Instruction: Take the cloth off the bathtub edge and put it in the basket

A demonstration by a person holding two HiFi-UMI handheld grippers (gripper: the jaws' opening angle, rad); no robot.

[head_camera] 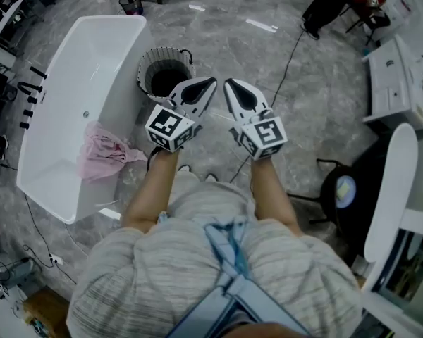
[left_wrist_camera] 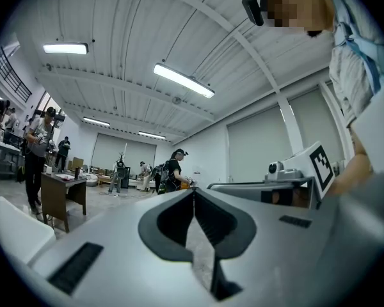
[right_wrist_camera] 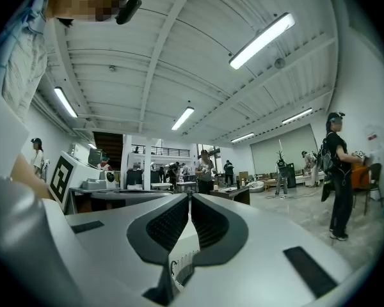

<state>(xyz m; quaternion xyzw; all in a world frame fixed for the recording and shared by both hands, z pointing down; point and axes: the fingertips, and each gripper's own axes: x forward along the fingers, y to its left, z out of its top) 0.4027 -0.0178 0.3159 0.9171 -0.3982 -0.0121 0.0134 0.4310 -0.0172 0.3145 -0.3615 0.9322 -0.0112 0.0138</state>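
Nothing done yet — pink cloth (head_camera: 106,153) sits on the bathtub (head_camera: 63,83) edge, basket (head_camera: 166,72) beside it is empty. My left gripper (head_camera: 210,84) & right gripper (head_camera: 229,84): jaws closed, empty — all steps left.

We saw our right gripper (right_wrist_camera: 189,198) with jaws pressed together, empty; a person (right_wrist_camera: 338,171) stood at the right.

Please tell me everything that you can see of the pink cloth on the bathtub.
The pink cloth looks like soft, thin fabric, crumpled into many folds. It lies draped over the long edge of the white bathtub, toward the end nearer the person. Part of it hangs inside the tub, and one pointed corner sticks out past the outer side. Only the bathtub touches it.
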